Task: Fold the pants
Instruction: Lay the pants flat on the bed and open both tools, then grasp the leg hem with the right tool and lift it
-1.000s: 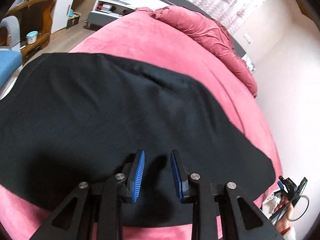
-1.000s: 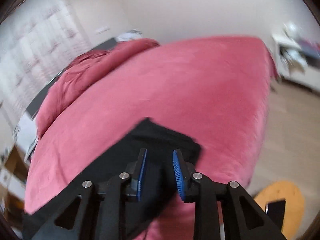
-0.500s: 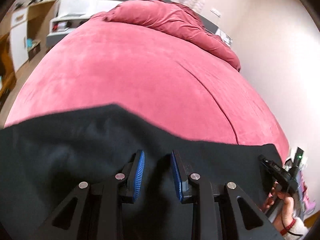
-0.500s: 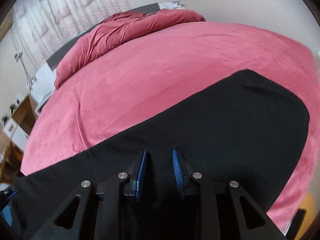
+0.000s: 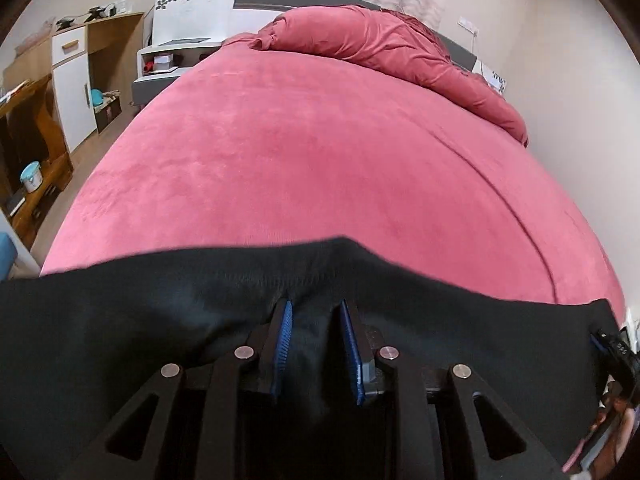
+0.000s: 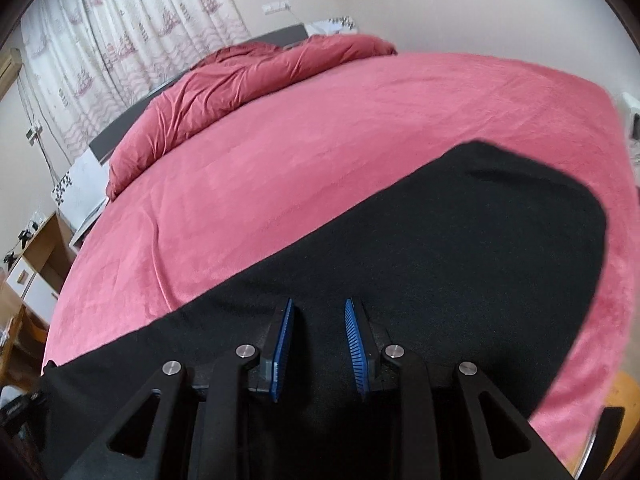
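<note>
Black pants lie stretched across the near part of a pink bed. My left gripper is shut on their fabric, which bunches and puckers between the blue pads. In the right wrist view the pants spread out to a rounded end near the bed's right edge. My right gripper is shut on the cloth there, its pads narrowly apart with black fabric between them. The right gripper and a hand also show at the far right of the left wrist view.
A rolled pink duvet lies along the headboard. A white bedside unit and wooden cupboards stand left of the bed. A wall runs close on the right. An orange round object sits on the floor by the bed's corner.
The pants, hanging from the right gripper a second ago, now lie spread on the bed. Both grippers moved along the bed edge, holding the cloth; the left view swung toward the headboard.
</note>
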